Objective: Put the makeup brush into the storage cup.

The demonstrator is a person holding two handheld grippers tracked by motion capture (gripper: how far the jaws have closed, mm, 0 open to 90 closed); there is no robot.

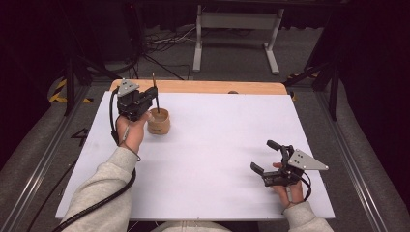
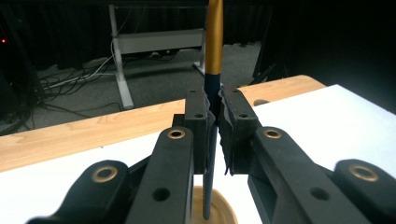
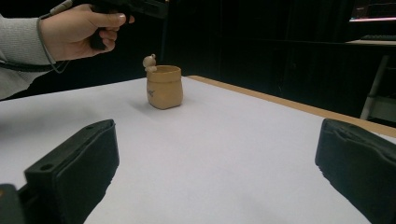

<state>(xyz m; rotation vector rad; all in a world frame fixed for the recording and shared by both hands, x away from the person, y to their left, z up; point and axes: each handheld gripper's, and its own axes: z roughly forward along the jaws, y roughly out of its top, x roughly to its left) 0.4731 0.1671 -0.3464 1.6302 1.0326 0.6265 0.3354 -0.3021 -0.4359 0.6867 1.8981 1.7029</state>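
Observation:
A slim pen [image 2: 214, 42], gold above and dark blue below, stands upright between the pads of my left gripper [image 2: 213, 116], which is shut on it. Its lower end hangs over the mouth of a small tan cup [image 2: 219, 210]. In the high view the left gripper [image 1: 155, 99] holds the pen [image 1: 155, 89] just above the cup [image 1: 158, 122] at the far left of the table. My right gripper [image 1: 263, 155] rests low at the near right, open, nothing between its jaws. The right gripper view looks past its gripper [image 3: 215, 172] to the cup [image 3: 164, 88], which has a small figure [image 3: 150, 62] on its rim.
A white sheet [image 1: 217, 145] covers the table, with a wooden strip [image 1: 203, 87] along the far edge. Beyond it lie cables on a grey floor [image 1: 164, 43] and a white table frame [image 1: 237, 29]. Dark curtains close off both sides.

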